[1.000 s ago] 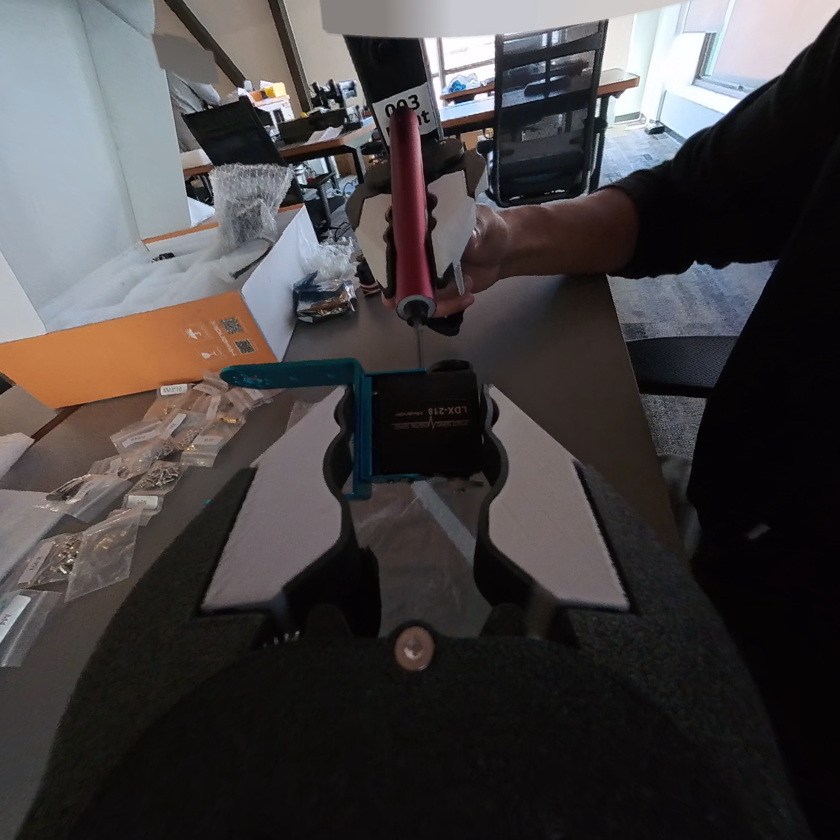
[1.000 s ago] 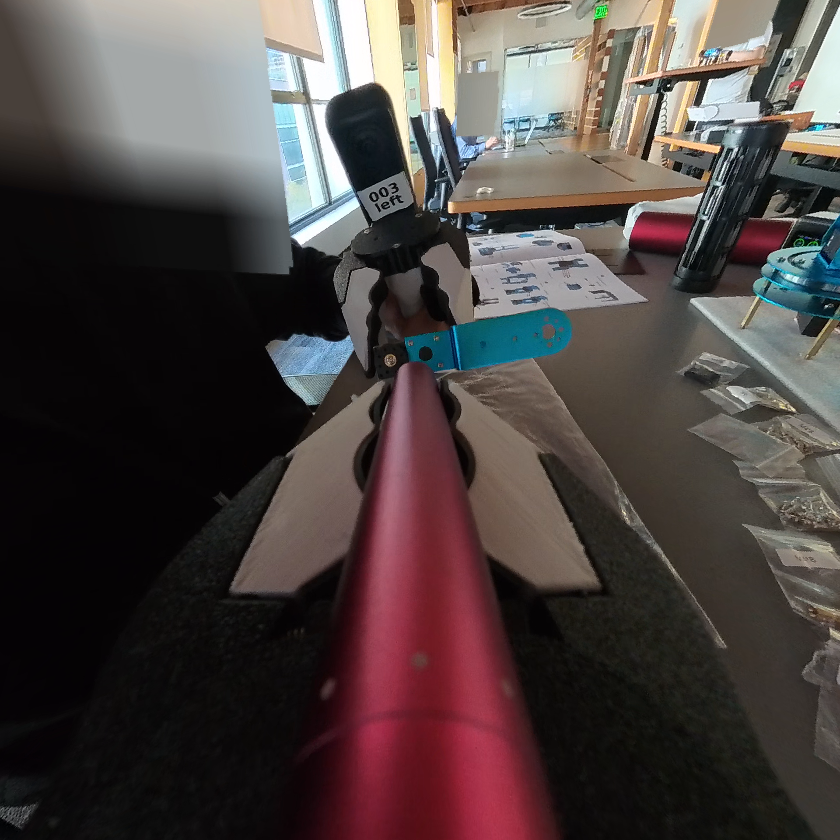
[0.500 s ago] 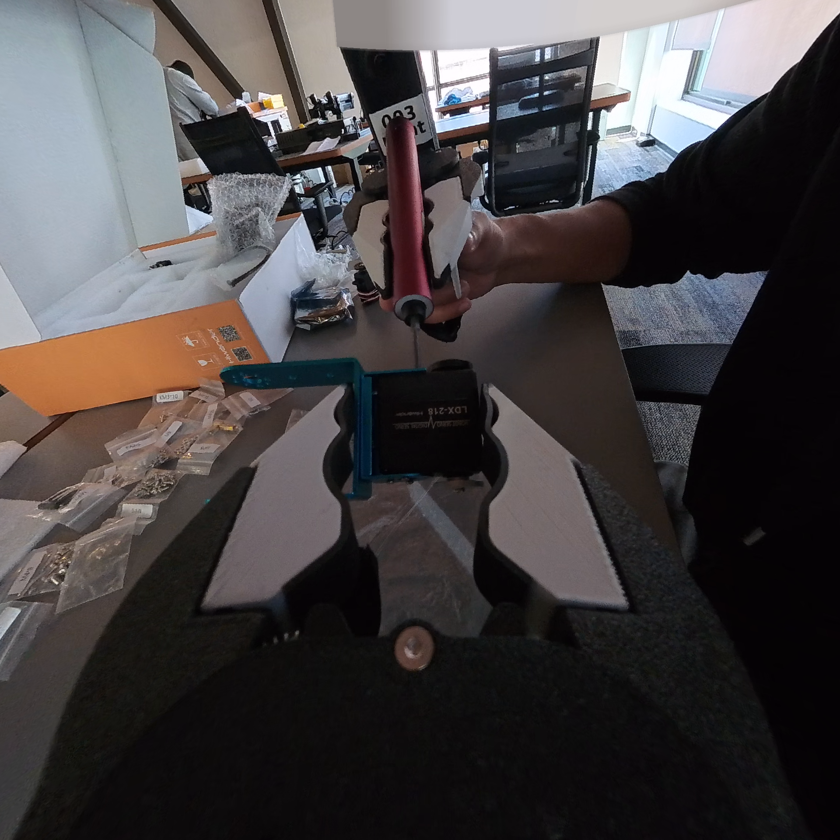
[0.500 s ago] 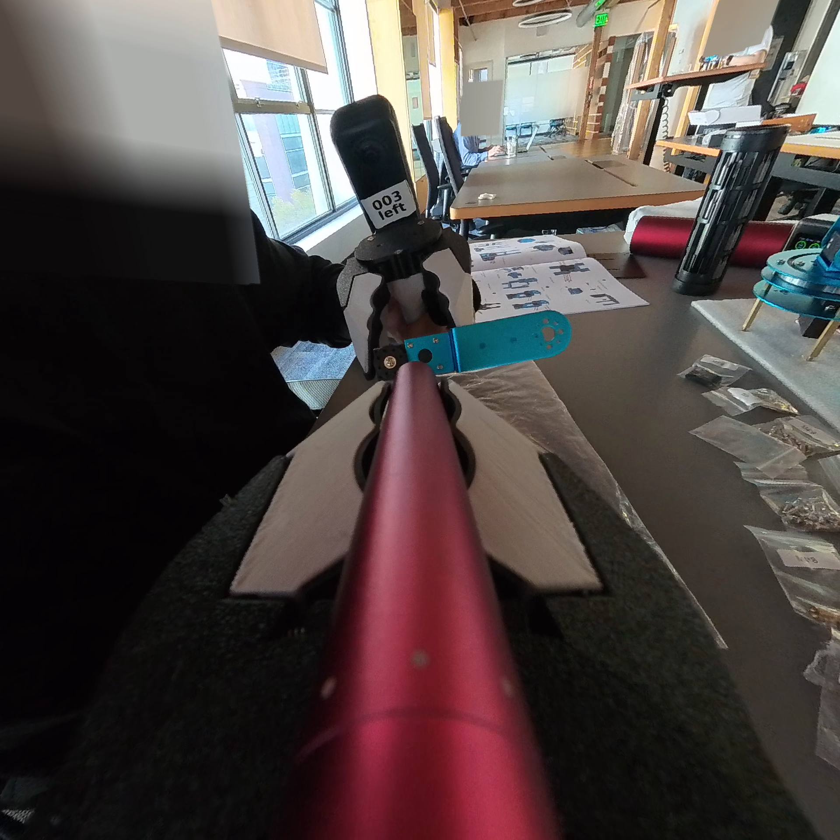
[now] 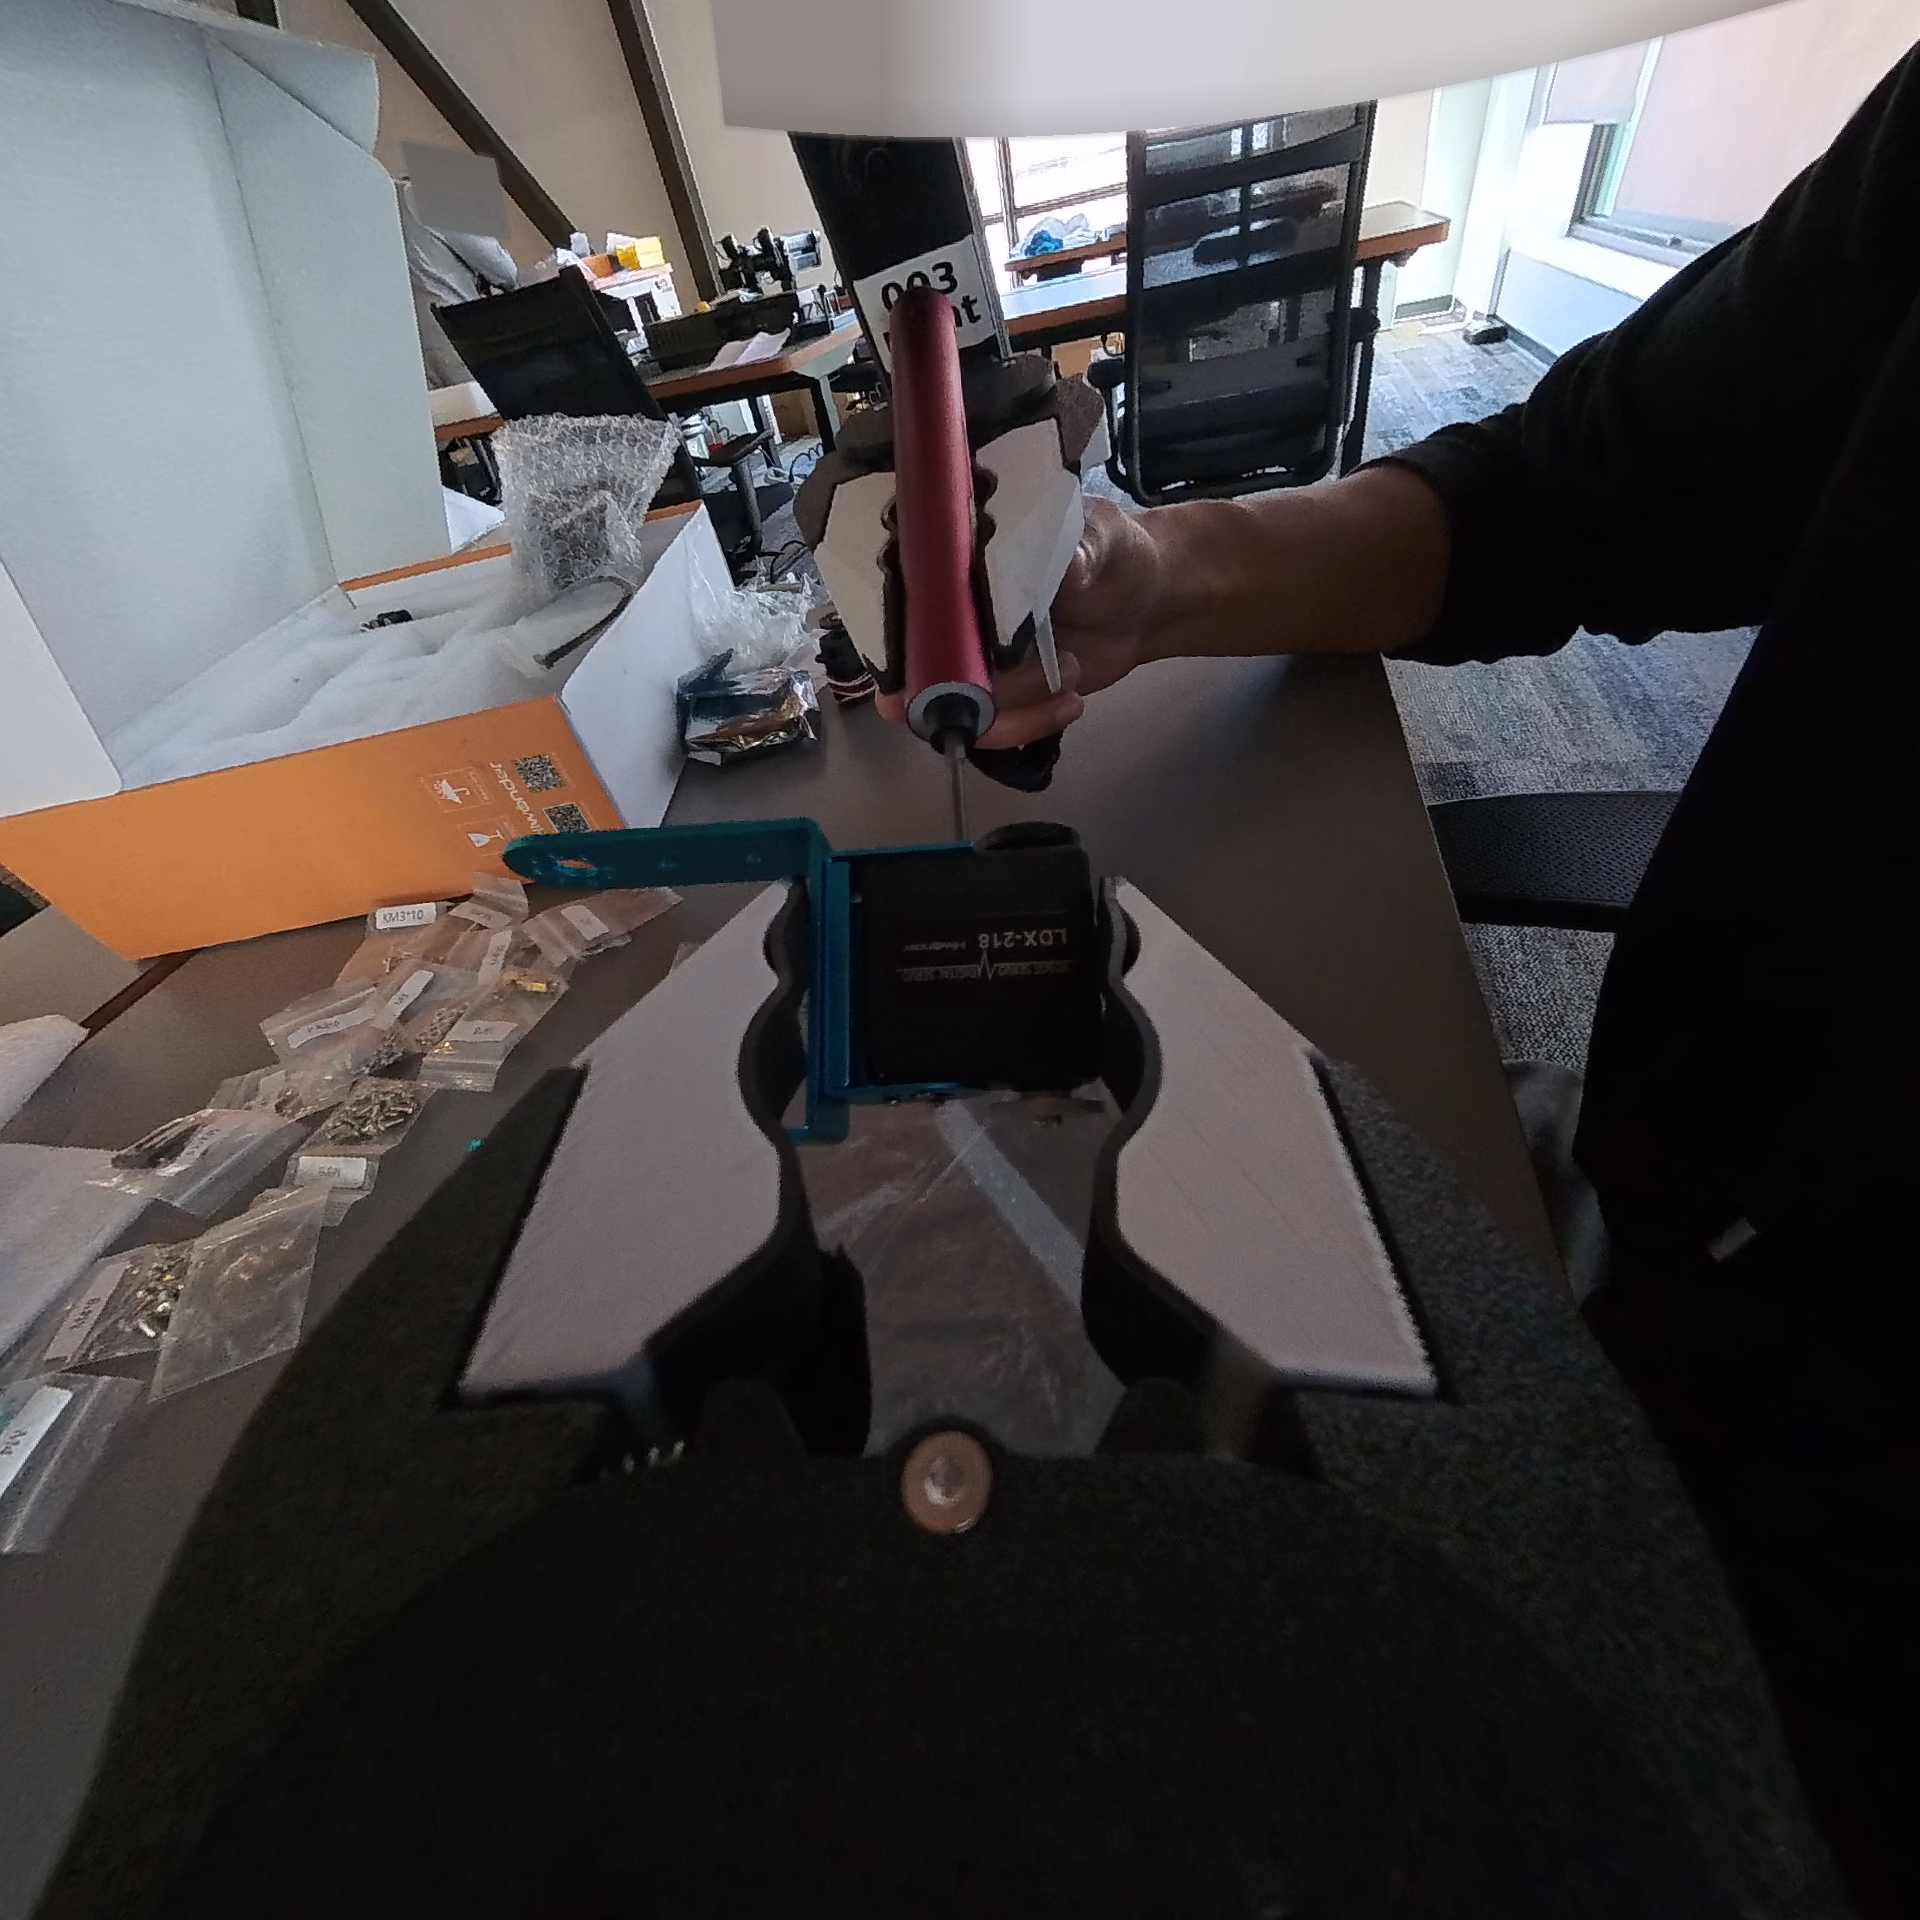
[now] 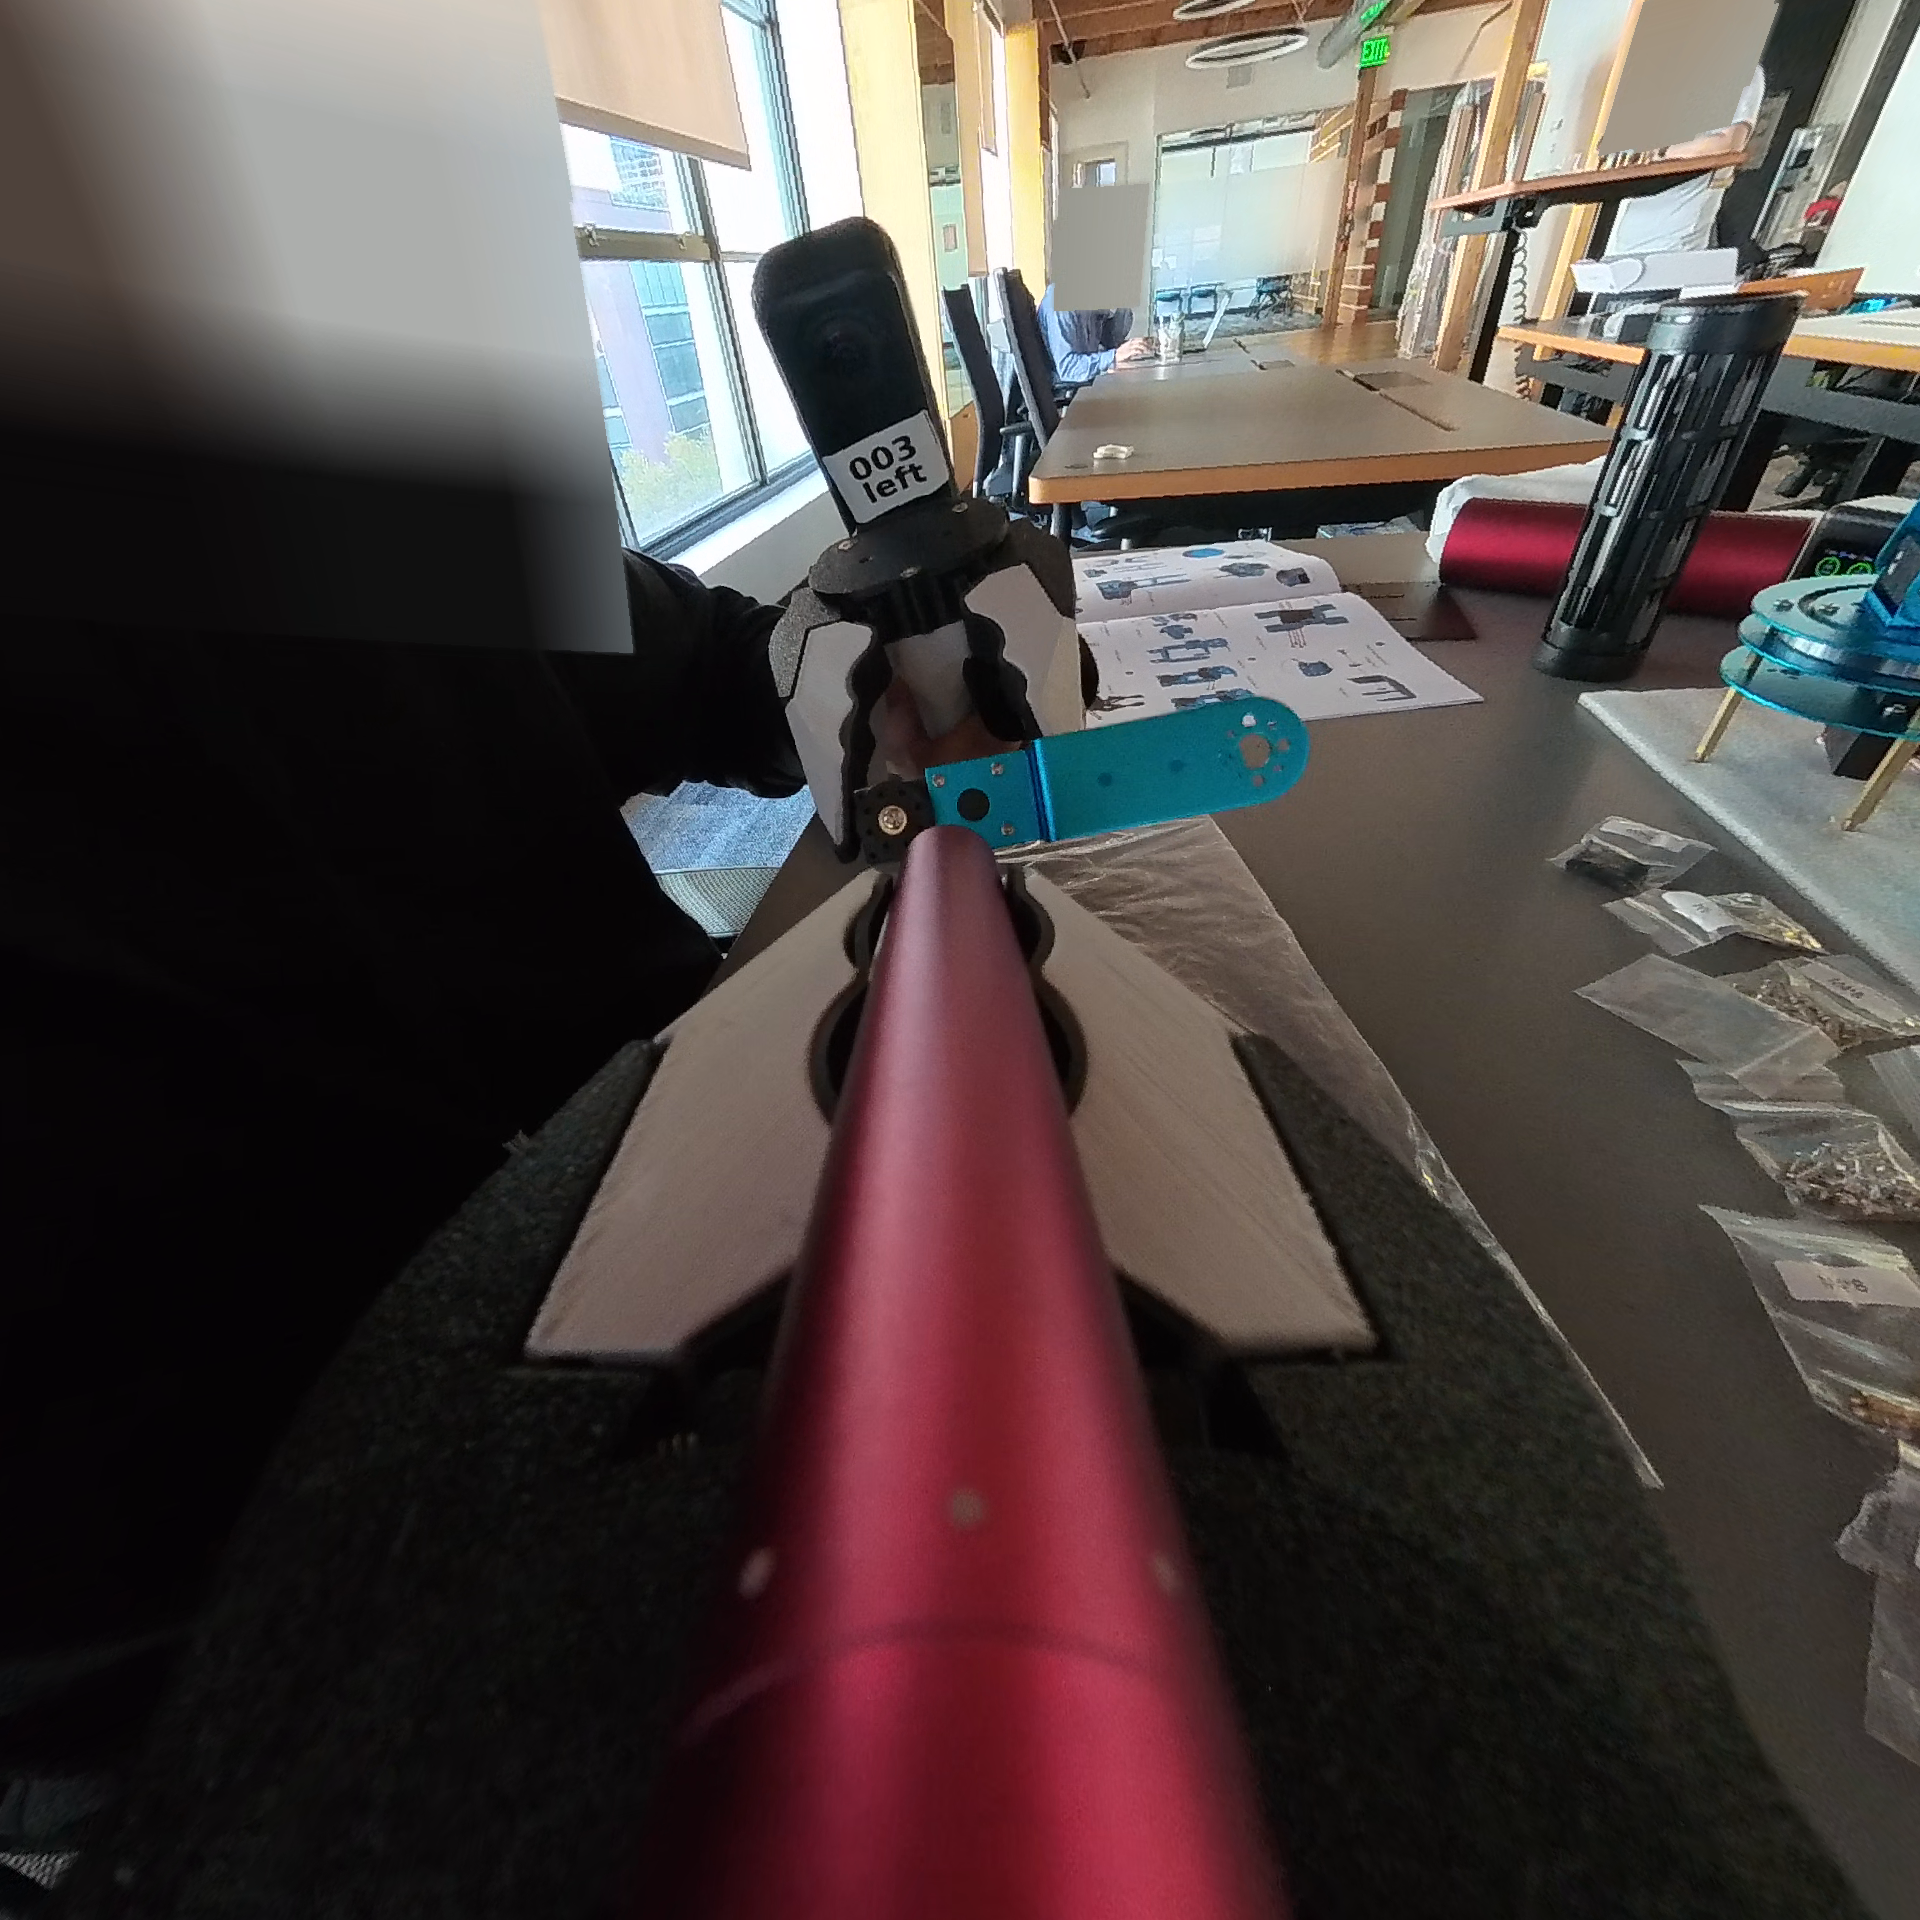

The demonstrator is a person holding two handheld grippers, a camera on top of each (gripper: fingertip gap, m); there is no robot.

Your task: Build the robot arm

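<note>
Red and smooth, the metal screwdriver (image 5: 938,509) sits pinched tight in the right gripper (image 5: 951,582), at the upper middle of the left wrist view. Its long body points down at the black servo block (image 5: 977,977), and its thin tip touches the block's top edge. The left gripper (image 5: 951,987) squeezes that boxy block, with a shiny blue metal bracket (image 5: 665,862) sticking out to the left. Little clear bags of screws (image 5: 384,1049) lie on the dark table (image 5: 1247,790), left of the grippers.

Matte red metal screwdriver barrel (image 6: 966,1299); anodised blue perforated bracket (image 6: 1132,774); black servo block (image 5: 977,966); orange-and-white cardboard box (image 5: 312,821).
</note>
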